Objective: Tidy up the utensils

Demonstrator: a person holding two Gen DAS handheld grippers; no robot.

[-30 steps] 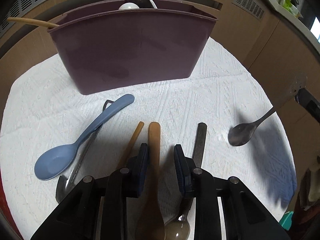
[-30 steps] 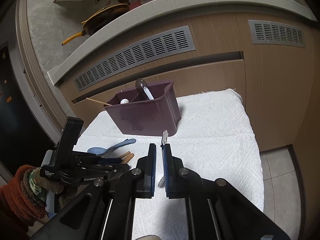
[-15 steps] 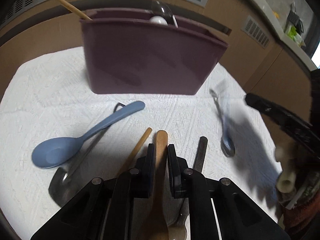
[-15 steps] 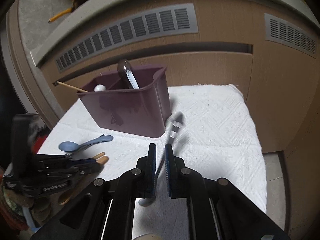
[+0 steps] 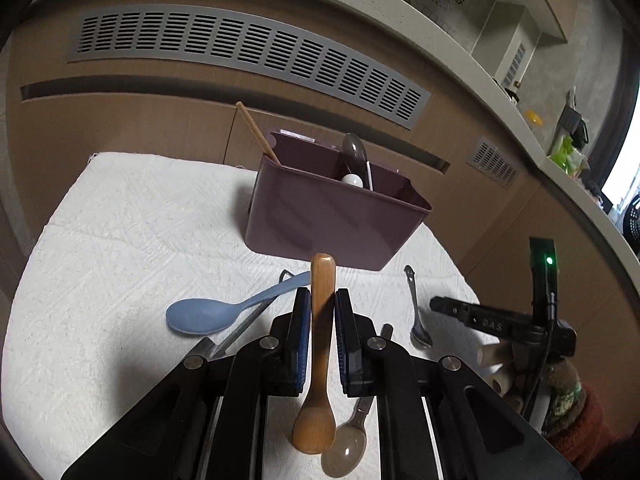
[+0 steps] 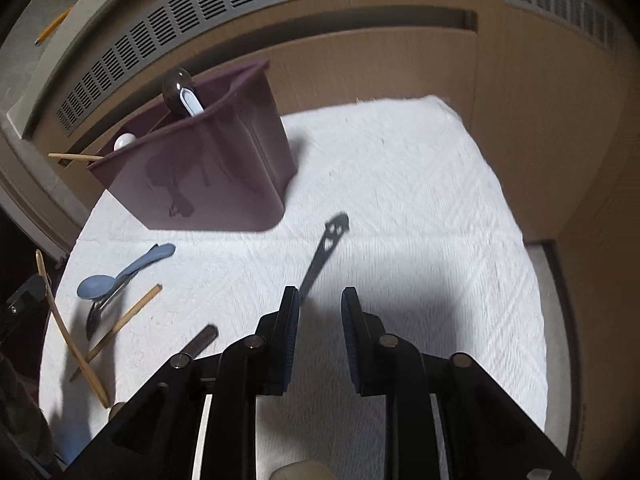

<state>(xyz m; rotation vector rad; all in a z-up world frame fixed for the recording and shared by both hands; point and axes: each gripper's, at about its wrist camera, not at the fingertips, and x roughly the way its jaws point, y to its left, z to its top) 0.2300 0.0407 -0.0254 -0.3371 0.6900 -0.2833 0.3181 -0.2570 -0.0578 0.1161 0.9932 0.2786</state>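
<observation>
Lifted off the towel (image 5: 100, 248), the wooden spoon (image 5: 318, 360) sits clamped in the left gripper (image 5: 322, 304), caddy (image 5: 332, 220) at twelve o'clock. Right gripper (image 6: 320, 300) has just been opening, empty now, its steel spoon (image 6: 326, 248) lying released on the towel at eleven o'clock.

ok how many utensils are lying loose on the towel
5: blue spoon, metal spoon under it, wooden stick, dark-handled spoon, cutout-handled spoon off to the right. Others may be hidden.

The caddy (image 5: 332, 220) is set on the towel (image 5: 120, 240), cabinets behind. Loose spoons (image 5: 200, 316) are laid before it, the metal spoon (image 5: 418, 316) to their right.
</observation>
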